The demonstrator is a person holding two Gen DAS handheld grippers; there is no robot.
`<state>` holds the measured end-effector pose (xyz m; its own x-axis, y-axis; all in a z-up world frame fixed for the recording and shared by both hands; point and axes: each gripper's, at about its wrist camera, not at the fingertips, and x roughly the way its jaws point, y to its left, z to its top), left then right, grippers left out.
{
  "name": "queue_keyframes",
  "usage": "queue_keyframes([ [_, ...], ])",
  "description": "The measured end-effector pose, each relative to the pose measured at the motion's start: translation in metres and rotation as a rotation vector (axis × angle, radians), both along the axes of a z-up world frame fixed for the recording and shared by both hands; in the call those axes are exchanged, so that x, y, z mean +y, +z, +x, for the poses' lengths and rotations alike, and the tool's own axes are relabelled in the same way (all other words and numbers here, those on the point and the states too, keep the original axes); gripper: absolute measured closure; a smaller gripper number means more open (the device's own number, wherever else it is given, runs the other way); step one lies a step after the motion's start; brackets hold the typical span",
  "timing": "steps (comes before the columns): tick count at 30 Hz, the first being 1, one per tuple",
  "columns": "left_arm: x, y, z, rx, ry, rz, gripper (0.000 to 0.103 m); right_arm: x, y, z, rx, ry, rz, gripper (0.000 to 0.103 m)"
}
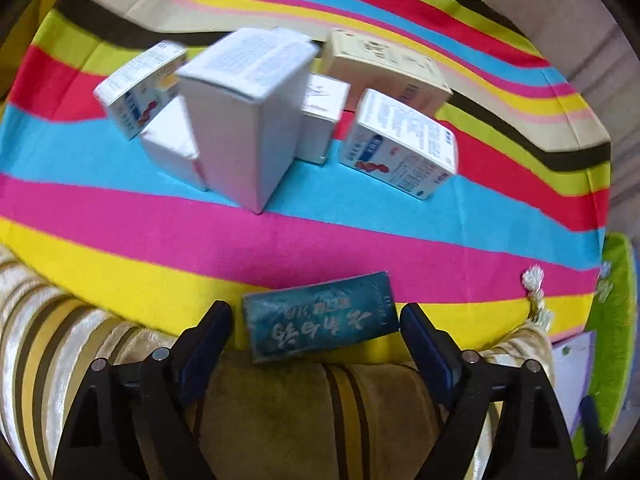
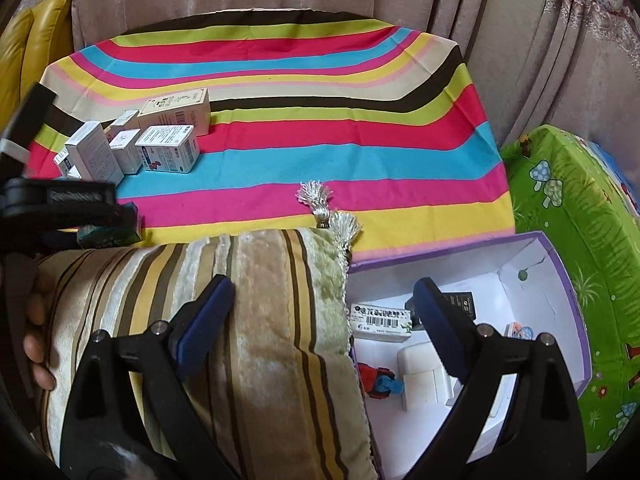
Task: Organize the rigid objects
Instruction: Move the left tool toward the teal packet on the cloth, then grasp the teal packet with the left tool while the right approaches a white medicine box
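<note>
My left gripper [image 1: 316, 320] is open, its fingers on either side of a dark teal box [image 1: 320, 316] lying at the near edge of the striped cloth [image 1: 320, 240]; contact is not visible. Beyond it stands a cluster of several white and cream boxes, with a tall white box [image 1: 244, 120] in front; the cluster also shows in the right wrist view [image 2: 132, 144]. My right gripper [image 2: 324, 292] is open and empty, over a striped cushion [image 2: 240, 320] and the edge of an open white bin [image 2: 528, 276] holding a barcode box [image 2: 380, 320] and small items.
A green patterned box [image 2: 580, 240] sits right of the bin. Curtains [image 2: 520, 40] hang behind the table, a yellow seat [image 2: 24, 48] at far left. A tassel [image 2: 316, 200] lies on the cloth. A hand [image 2: 36, 344] grips the left tool.
</note>
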<state>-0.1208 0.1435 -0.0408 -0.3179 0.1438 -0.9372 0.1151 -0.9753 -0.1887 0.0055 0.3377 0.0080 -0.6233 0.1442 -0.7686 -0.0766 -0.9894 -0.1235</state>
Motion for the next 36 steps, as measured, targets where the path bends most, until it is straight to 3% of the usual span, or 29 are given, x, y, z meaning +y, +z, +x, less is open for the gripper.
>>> queue_keyframes([
  [2,0.001,0.001,0.002,0.020,-0.006,-0.013,0.025,0.000,-0.001,-0.005,-0.006,0.004,-0.012,0.010],
  [8,-0.009,0.007,0.013,0.065,-0.040,0.107,0.025,-0.014,-0.001,-0.026,-0.031,0.050,-0.034,0.009],
  [12,-0.025,0.016,0.024,0.116,-0.057,0.135,0.025,-0.033,-0.002,-0.043,-0.048,0.088,-0.035,0.009],
  [26,-0.106,0.026,0.042,0.217,-0.006,0.082,0.025,-0.111,-0.009,-0.125,-0.092,0.187,-0.059,0.009],
  [36,-0.111,0.020,0.040,0.228,0.009,0.099,0.025,-0.143,-0.019,-0.150,-0.094,0.200,-0.031,0.009],
])
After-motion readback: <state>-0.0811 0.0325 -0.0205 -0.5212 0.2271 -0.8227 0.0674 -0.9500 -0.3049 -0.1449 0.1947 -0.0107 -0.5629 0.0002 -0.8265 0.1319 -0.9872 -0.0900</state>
